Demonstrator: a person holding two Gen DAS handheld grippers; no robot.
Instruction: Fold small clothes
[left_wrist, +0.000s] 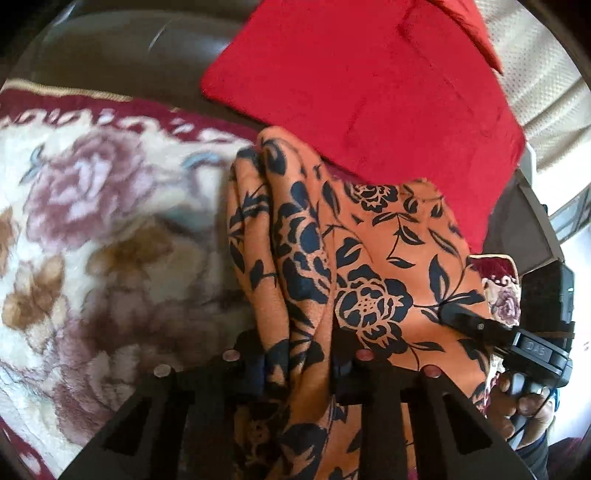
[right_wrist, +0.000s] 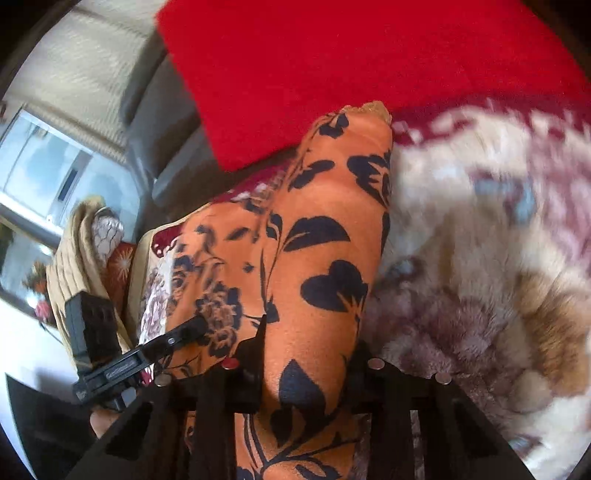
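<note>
Floral blanket (left_wrist: 92, 206) below — left gripper (left_wrist: 299, 365) and right gripper (right_wrist: 303, 376) both clamp the orange garment (left_wrist: 369, 258).

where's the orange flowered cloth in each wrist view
Left wrist: the orange flowered cloth runs from the bottom centre up to mid-frame, pinched in the left gripper.
Right wrist: the cloth rises from the bottom centre to mid-frame, pinched in the right gripper.
Shared landmark: the red cushion just above the cloth's far end.
</note>
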